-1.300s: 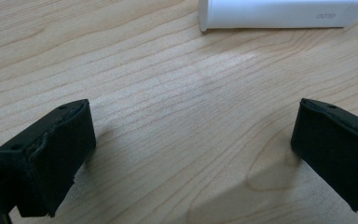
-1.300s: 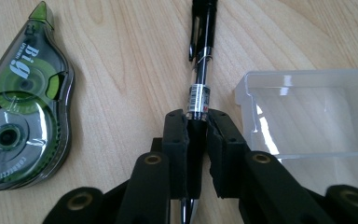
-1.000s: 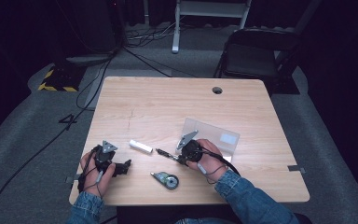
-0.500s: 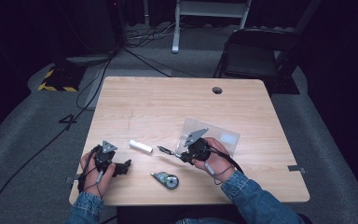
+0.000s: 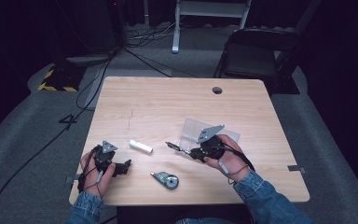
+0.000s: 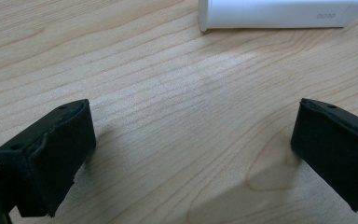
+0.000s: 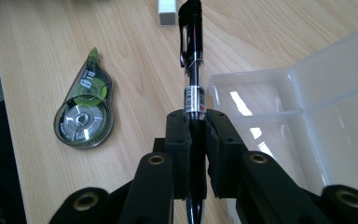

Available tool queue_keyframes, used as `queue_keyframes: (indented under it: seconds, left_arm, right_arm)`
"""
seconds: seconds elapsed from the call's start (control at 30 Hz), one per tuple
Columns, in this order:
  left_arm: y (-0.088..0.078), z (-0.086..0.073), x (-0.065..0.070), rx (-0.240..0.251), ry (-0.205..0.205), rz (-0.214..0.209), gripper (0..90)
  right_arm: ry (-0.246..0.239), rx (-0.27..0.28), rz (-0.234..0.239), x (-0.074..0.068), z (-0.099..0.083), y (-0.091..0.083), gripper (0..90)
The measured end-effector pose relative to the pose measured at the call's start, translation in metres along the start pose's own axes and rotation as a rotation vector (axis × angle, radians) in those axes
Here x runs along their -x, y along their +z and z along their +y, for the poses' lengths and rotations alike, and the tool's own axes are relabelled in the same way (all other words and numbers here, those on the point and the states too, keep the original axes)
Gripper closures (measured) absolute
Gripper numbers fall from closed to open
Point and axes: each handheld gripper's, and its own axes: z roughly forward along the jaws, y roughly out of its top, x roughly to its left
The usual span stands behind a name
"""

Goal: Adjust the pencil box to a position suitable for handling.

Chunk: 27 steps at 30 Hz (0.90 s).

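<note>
We see the pen [image 7: 192, 70] pinched in the right claw [image 7: 197, 140], its pads pressed together on the lower barrel while the clip end juts straight out ahead of the jaws. In the high view the pen [image 5: 177, 146] points away from the right claw [image 5: 193, 152] toward the left claw [image 5: 123, 166], clear above the surface [image 5: 168, 102].

Just beside the right claw, on the side away from the other hand, lies the clear plastic case [image 7: 307, 107], open, its near rim close to the pen's barrel; in the high view the case [image 5: 191, 130] sits partly behind the claw. On the claw's other side, lower and apart, lies the correction tape dispenser [image 7: 84, 109], with bare wood between it and the pen. Ahead of the pen's tip is the white stick [image 7: 168, 11], well apart from the tip in the high view [image 5: 141, 146].

The left claw stands spread wide over bare wood [image 6: 191, 140], nothing between its jaws; the white stick [image 6: 279, 14] lies beyond them, untouched. That hand sits near the surface's near edge, and the wide far half of the surface lies open beyond both claws.

Against the earlier frames, the right claw has lifted and drawn away from the dispenser toward the case, carrying the pen with it, its grip unchanged. The left claw, the dispenser, the stick and the case keep their places.
</note>
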Motion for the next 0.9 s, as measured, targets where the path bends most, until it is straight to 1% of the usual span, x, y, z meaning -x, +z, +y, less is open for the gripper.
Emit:
queue_keyframes:
  seconds: [0.13, 0.4, 0.77, 0.9]
  left_arm:
    - [0.000, 0.000, 0.000, 0.000, 0.000, 0.000, 0.2]
    - [0.000, 0.000, 0.000, 0.000, 0.000, 0.000, 0.2]
    - [0.000, 0.000, 0.000, 0.000, 0.000, 0.000, 0.2]
    - [0.000, 0.000, 0.000, 0.000, 0.000, 0.000, 0.2]
  right_arm:
    - [0.012, 0.005, -0.011, 0.005, -0.005, -0.010, 80.4]
    - [0.030, 0.000, -0.030, 0.012, -0.013, -0.023, 80.4]
    - [0.052, -0.007, -0.053, 0.021, -0.022, -0.033, 80.4]
    - [0.061, -0.019, -0.061, 0.026, -0.025, -0.035, 80.4]
